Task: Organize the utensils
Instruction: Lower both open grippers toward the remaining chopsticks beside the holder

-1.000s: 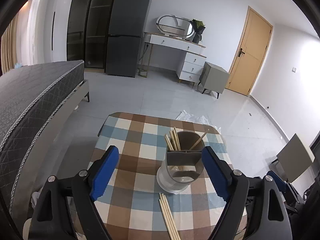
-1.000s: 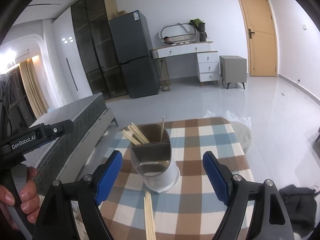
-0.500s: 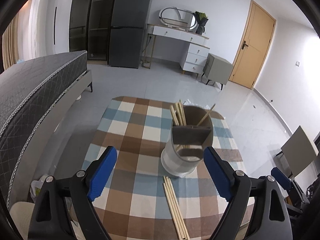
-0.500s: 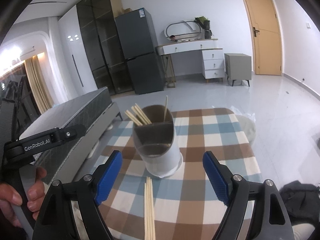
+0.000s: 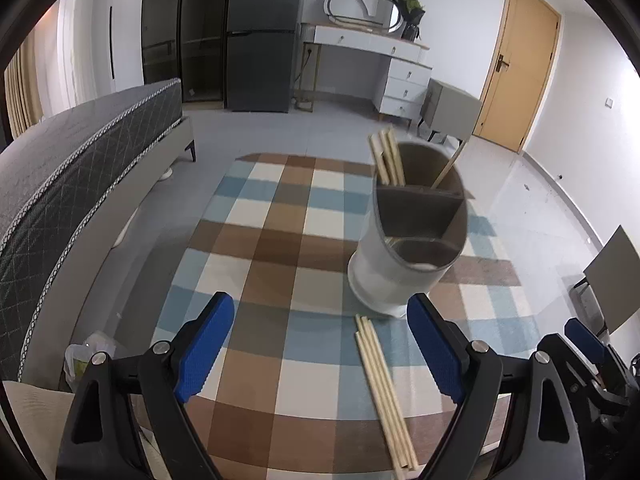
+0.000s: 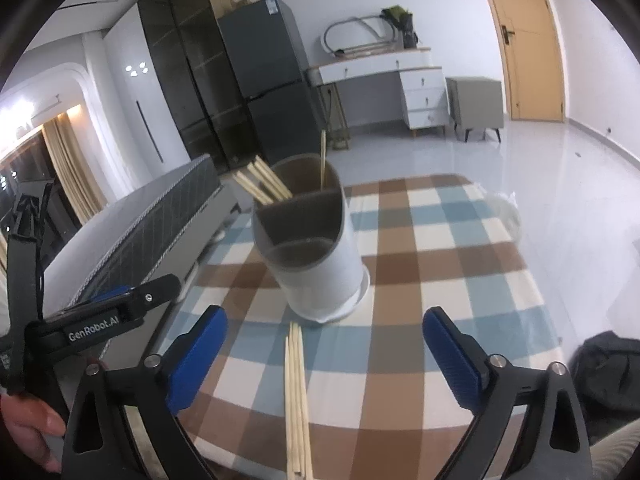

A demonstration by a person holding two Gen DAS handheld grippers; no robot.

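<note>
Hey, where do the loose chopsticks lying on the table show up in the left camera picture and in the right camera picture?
Left wrist view: the loose chopsticks lie low and right of centre, angled toward the bottom edge, near the right finger of the left claw.
Right wrist view: the same bundle runs almost straight down the bottom centre, between the fingers of the right claw.
Shared landmark: the utensil holder stands just beyond their far ends.

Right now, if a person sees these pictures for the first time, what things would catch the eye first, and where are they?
The eye goes first to the white utensil holder standing on the checked tablecloth, with chopsticks leaning out of its far compartment. Next comes the loose bundle of chopsticks lying flat on the cloth just in front of the holder. Both the left tool and the right tool are open and empty.
</note>
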